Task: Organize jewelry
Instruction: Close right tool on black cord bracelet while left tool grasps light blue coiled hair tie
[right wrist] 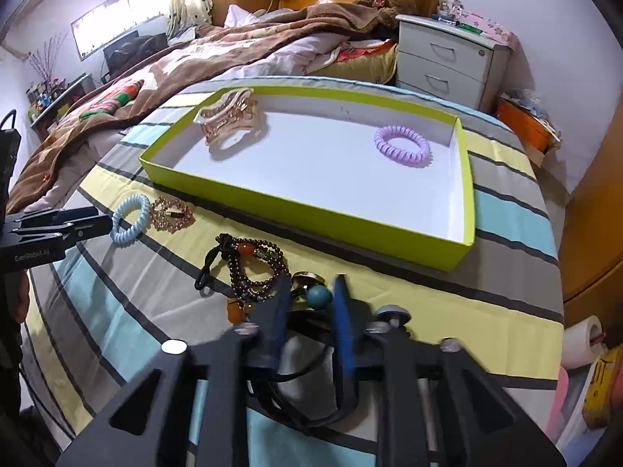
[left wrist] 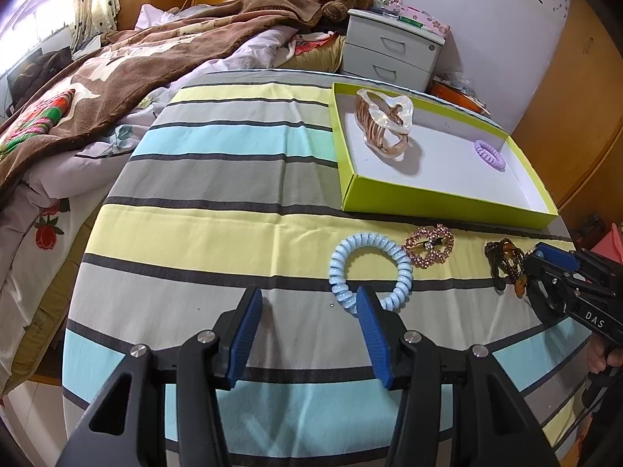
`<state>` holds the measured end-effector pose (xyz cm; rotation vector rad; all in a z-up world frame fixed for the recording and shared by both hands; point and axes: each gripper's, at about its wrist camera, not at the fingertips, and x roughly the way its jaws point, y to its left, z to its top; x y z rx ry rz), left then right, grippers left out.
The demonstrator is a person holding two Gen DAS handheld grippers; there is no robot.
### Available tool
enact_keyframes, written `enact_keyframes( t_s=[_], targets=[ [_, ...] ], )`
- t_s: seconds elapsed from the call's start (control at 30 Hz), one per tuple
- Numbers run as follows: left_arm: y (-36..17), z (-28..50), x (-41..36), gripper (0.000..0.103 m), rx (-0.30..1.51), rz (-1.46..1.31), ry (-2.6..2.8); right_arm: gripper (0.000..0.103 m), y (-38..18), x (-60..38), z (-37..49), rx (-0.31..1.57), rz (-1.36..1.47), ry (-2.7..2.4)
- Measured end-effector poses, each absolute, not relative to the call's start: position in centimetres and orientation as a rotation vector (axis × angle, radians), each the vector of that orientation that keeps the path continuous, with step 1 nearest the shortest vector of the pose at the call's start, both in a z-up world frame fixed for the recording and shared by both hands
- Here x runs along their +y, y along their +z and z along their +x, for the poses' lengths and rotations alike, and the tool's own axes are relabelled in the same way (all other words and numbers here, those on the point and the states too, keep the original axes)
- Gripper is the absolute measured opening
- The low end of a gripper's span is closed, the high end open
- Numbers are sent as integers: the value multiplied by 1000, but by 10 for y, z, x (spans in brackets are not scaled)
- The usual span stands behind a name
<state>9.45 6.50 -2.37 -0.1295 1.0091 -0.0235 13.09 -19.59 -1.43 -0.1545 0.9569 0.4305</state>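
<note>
So the green tray (right wrist: pixel 311 210) sits in the upper middle of the right wrist view, already holding a pearly claw clip (right wrist: pixel 229 120) at its far left corner and a purple coil hair tie (right wrist: pixel 403 145) toward the right end. Everything else is still out on the striped cloth (left wrist: pixel 233 179) in front of it.

The right gripper (right wrist: pixel 309 299) looks partly closed around a hair tie with a teal bead (right wrist: pixel 319 296). The bead sits right between the blue pads with black elastic looping back under the jaws, but I can't tell if it's really pinched. From there the tray is straight ahead and slightly up-frame, its long side lying across the view, so it's a short lift over the near wall. The beaded bracelet (right wrist: pixel 249 268) lies touching the left finger, so it might get dragged along.

The left gripper (left wrist: pixel 307 330) is spread wide with nothing in it. The blue coil hair tie (left wrist: pixel 370 268) is just past its right pad, in the lower middle of the left view, with the rhinestone clip (left wrist: pixel 428 247) just beside it to the right.
</note>
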Motion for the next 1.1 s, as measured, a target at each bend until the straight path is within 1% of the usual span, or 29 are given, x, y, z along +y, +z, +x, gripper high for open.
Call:
enact_keyframes(
  t_s=[0.17,0.53,0.77,0.9,1.0,1.07,1.1],
  targets=[
    [-25,96,68,52,1015,-151,-22,14,-11,-196,126,932,-172,425],
    [-25,102,63,52,1022,-140,-40,14,10,-217,108,847,-40,394],
    [-28,113,48,52,1028,-21,-3,14,18,-223,100,813,6,392],
    [-28,114,47,52,1016,-13,14,14,18,-222,96,803,20,398],
    [-28,113,48,48,1008,-18,29,14,19,-220,94,798,29,401],
    [-27,113,47,37,1003,-14,36,14,19,-220,94,796,34,404],
    [-27,113,48,34,1001,-22,32,14,19,-221,93,795,35,404]
  ],
)
